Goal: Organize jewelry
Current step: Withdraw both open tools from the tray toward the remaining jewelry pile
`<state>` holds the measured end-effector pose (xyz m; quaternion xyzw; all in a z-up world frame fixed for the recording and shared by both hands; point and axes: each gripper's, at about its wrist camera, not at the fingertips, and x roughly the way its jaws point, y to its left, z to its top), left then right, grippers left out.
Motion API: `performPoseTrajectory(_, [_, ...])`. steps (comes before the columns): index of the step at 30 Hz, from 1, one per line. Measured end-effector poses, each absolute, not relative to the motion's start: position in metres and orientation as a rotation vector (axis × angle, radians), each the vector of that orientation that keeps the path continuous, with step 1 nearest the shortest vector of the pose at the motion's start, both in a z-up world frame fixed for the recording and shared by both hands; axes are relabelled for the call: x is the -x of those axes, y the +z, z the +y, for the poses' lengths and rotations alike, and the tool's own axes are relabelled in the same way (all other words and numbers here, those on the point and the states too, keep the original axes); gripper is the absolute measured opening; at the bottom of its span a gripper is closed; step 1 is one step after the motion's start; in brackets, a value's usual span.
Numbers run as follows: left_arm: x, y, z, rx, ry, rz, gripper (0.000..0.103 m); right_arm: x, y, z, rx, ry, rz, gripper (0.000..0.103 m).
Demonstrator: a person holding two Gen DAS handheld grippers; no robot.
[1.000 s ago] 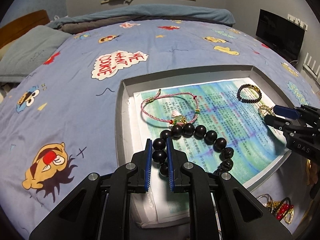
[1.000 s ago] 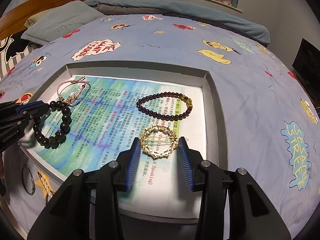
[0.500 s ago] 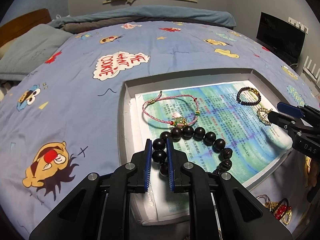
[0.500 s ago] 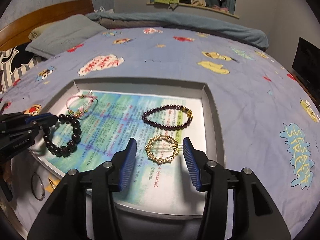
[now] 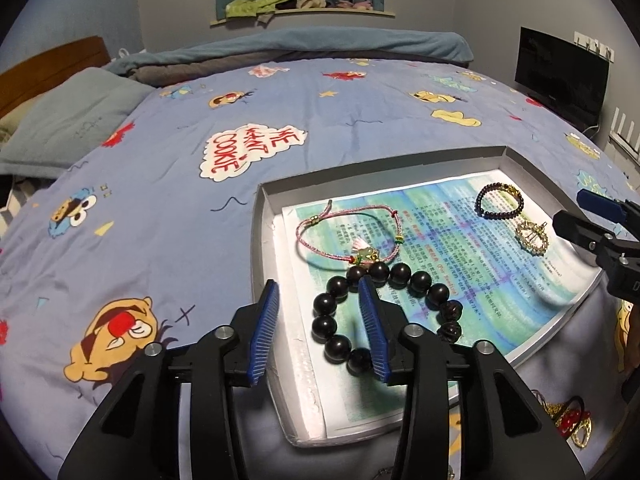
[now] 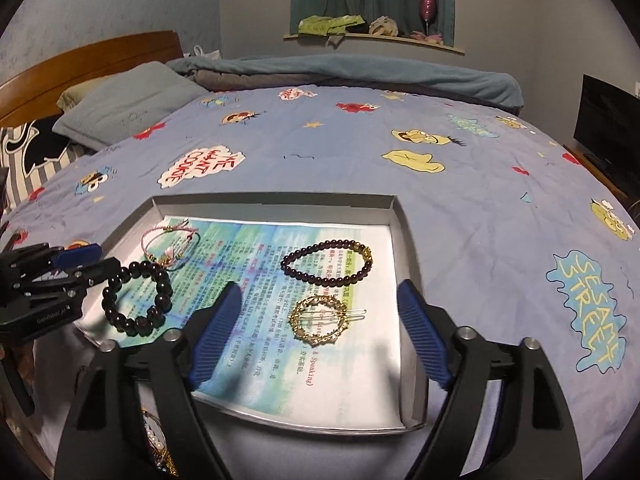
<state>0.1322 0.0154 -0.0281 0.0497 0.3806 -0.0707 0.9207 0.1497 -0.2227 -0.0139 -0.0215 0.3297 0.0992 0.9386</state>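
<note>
A shallow grey tray [image 5: 260, 240] [image 6: 280, 200] lined with a printed sheet lies on the bed. On the sheet are a large dark bead bracelet [image 5: 400, 274] [image 6: 162, 302], a pink cord bracelet [image 5: 362, 254] [image 6: 172, 256], a small purple bead bracelet [image 5: 480, 200] [image 6: 288, 266] and a round gold hair clip [image 5: 532, 236] [image 6: 298, 328]. My left gripper [image 5: 320, 320] [image 6: 80, 264] is opening; the large bracelet's left beads lie between its pads, untouched. My right gripper [image 6: 319, 290] [image 5: 592, 220] is opening wide, just above and behind the gold clip, holding nothing.
Loose red and gold jewelry [image 5: 568, 420] [image 6: 156, 452] lies on the blue cartoon bedspread [image 5: 160, 220] in front of the tray. A grey pillow [image 6: 128, 108] and folded blanket [image 6: 360, 72] sit at the far end. A dark screen [image 5: 560, 68] stands at the right.
My left jaws have let go of the large bead bracelet, which now rests on the sheet. My right jaws have spread wider and drawn back and up from the gold clip.
</note>
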Motion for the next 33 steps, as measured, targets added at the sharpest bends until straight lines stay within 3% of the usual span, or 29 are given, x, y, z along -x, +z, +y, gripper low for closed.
performPoseTrajectory(3, [-0.128, -0.023, 0.014, -0.112, -0.143, 0.745, 0.07, -0.147, -0.012, -0.226, 0.032, 0.203, 0.653, 0.092])
performPoseTrajectory(8, [-0.125, -0.019, 0.014, -0.113, -0.129, 0.721, 0.078, -0.143, -0.007, -0.231, 0.025, 0.187, 0.613, 0.097])
performPoseTrajectory(20, [-0.114, -0.012, 0.02, -0.098, -0.092, 0.714, 0.083, -0.125, 0.009, -0.245, 0.011, 0.154, 0.531, 0.098])
performPoseTrajectory(33, [-0.058, 0.028, 0.029, -0.166, -0.158, 0.712, 0.092, -0.086, 0.028, -0.244, 0.114, 0.272, 0.649, 0.098])
